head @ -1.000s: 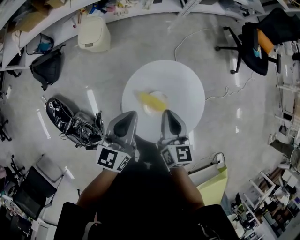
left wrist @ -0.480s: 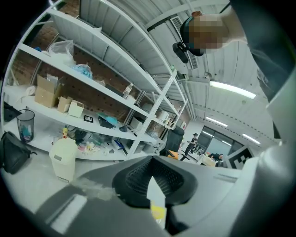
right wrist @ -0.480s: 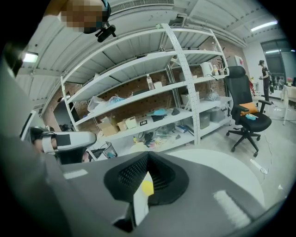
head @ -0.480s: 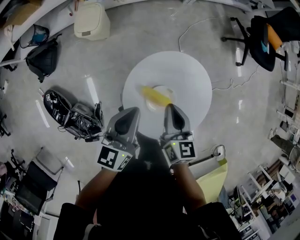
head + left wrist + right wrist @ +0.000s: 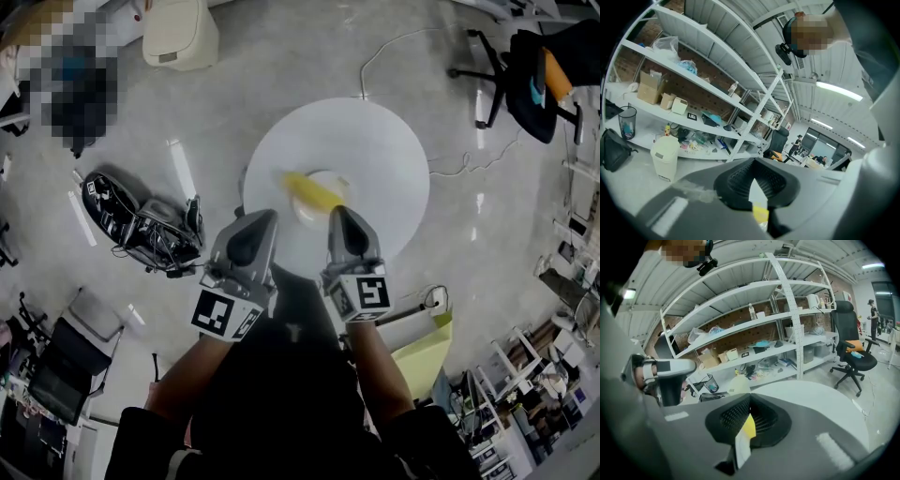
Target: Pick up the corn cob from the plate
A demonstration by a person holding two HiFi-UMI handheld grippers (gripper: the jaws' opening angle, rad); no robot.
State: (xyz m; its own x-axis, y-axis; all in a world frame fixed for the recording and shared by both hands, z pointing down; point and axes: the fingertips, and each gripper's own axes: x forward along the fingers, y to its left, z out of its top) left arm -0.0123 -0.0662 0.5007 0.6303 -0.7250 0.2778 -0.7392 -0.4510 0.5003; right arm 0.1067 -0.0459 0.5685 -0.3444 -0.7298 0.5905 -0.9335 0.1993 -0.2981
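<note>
Corn cob (image 5: 312,192), yellow, lies slantwise on the plate (image 5: 330,175), a pale dish at the middle of a round white table (image 5: 384,141); nothing touches it. The person's two grippers are held on the near side of the plate; the left gripper (image 5: 255,225) is off the plate's near-left side, and the right gripper (image 5: 343,223) is just beside the plate's near rim, close to the cob's nearer end.

The step in hand appears to be the approach. To do it well, the person would likely need to spread the jaws of the reaching tool before it arrives at the plate; line them up across the cob's narrow width, not along its length; lower them to either side near its middle; then close gently, since a round cob may roll on the plate if one jaw nudges it first.

Both tools are empty. The right gripper's jaws are pressed together; its own view shows only a thin slit, with a sliver of yellow cob beyond the tips. The left gripper's jaws look closed in the same way, the cob showing through a narrow gap.
</note>
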